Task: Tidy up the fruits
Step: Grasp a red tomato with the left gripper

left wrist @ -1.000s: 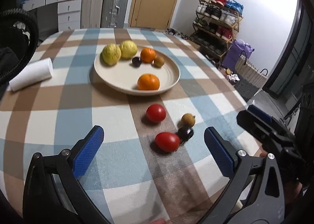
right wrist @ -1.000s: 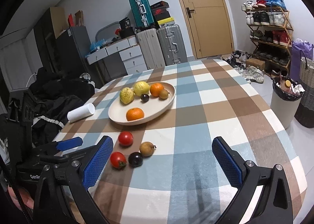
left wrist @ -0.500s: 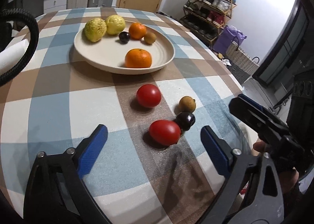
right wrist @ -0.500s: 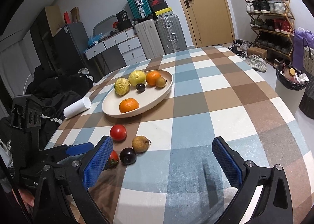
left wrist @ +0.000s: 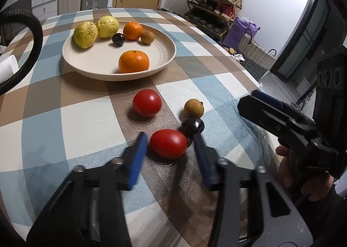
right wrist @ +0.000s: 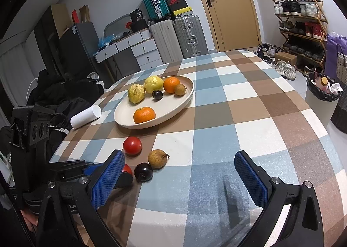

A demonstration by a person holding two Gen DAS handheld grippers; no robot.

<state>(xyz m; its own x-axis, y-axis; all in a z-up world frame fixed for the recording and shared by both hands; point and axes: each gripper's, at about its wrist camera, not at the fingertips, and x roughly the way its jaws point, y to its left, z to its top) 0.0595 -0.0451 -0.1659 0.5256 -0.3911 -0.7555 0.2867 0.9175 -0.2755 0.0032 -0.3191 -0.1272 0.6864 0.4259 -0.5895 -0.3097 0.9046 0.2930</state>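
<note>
Left wrist: dark plum [left wrist: 192, 125] touches tomato [left wrist: 168, 143] between left hand-held gripper [left wrist: 170, 144] fingers.

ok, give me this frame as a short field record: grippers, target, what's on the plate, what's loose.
left gripper: closing around near red tomato, contact unclear
right gripper: open, empty, above checked tablecloth
round cream plate: two oranges, two yellow fruits, one dark plum, one small brown fruit
loose on cloth: far red tomato, small brown fruit, dark plum
plum vs near tomato: adjacent

Four loose fruits [left wrist: 168, 143] beside filled plate [left wrist: 167, 60].
</note>
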